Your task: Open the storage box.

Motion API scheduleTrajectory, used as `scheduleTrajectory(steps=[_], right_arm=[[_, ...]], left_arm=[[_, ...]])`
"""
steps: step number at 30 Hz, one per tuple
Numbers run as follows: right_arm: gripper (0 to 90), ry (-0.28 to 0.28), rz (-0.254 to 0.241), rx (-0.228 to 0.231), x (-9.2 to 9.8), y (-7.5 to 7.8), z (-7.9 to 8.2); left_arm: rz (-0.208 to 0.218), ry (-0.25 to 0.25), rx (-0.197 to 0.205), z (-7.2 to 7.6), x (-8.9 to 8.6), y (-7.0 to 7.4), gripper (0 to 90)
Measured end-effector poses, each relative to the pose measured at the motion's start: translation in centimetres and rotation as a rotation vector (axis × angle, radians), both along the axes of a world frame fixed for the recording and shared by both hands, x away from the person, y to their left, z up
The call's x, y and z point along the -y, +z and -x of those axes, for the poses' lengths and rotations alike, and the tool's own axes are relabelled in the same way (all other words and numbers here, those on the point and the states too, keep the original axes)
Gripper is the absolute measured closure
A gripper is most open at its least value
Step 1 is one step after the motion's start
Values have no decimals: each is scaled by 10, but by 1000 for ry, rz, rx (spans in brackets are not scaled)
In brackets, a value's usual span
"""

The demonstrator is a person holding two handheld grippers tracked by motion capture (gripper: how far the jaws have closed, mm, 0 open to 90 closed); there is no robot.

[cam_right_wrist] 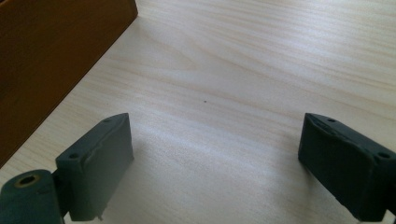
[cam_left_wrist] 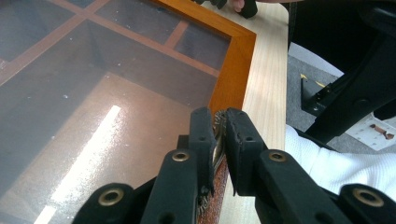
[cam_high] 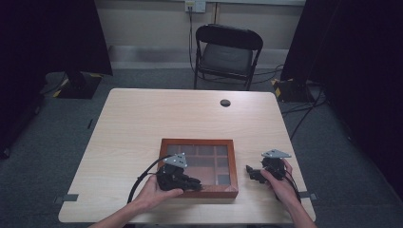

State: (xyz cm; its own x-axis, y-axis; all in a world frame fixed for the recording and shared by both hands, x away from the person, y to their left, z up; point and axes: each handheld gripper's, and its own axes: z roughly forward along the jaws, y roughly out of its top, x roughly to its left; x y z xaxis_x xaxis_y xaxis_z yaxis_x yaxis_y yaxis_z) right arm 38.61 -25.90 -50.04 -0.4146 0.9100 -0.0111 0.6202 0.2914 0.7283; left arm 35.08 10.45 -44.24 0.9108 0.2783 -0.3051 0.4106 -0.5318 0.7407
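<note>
A light wooden table (cam_high: 142, 123) is seen from above, with a black folding chair (cam_high: 227, 52) standing beyond its far edge. Near the front edge of the table lies a shallow wooden box (cam_high: 164, 145) with a glass lid, through which small compartments divided by wooden strips can be made out.

The left gripper (cam_high: 192, 182) is held at the box's near edge, towards its middle. In the left gripper view, its two black jaws are nearly closed on a small metal piece (cam_left_wrist: 218, 135) at the front rim of the lid, probably a clasp or pull tab, though it is mostly hidden between the jaws. The lid is seen lying flat on the box, so it appears not yet to have been lifted.

The right gripper (cam_high: 250, 171) is held just to the right of the box, apart from it. In the right gripper view, its jaws are spread wide over bare tabletop, with nothing between them, and the box's side wall (cam_right_wrist: 51, 56) is seen at the upper left.

Judged from this, the work of opening the box is at its start: the tab is gripped, and raising the lid is left to do.
</note>
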Motion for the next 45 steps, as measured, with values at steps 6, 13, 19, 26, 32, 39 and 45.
scheduleTrajectory(steps=[6, 13, 19, 26, 32, 39, 45], right_arm=[[93, 0, 0, 0, 0, 0, 0], [93, 0, 0, 0, 0, 0, 0], [93, 0, 0, 0, 0, 0, 0], [93, 0, 0, -1, 0, 0, 0], [93, 0, 0, 0, 0, 0, 0], [93, 0, 0, 0, 0, 0, 0], [92, -1, 0, 0, 0, 0, 0]], left_arm=[[-8, 4, -16, -1, 1, 1, 814], [-21, 5, -15, -1, 1, 5, 814], [-4, 12, -24, -2, 1, 8, 814], [1, 17, -26, -3, 1, 13, 813], [17, 22, -27, -4, -2, 25, 812], [-7, 15, -28, -5, -2, 31, 811], [16, 16, -30, -7, -2, 34, 812]])
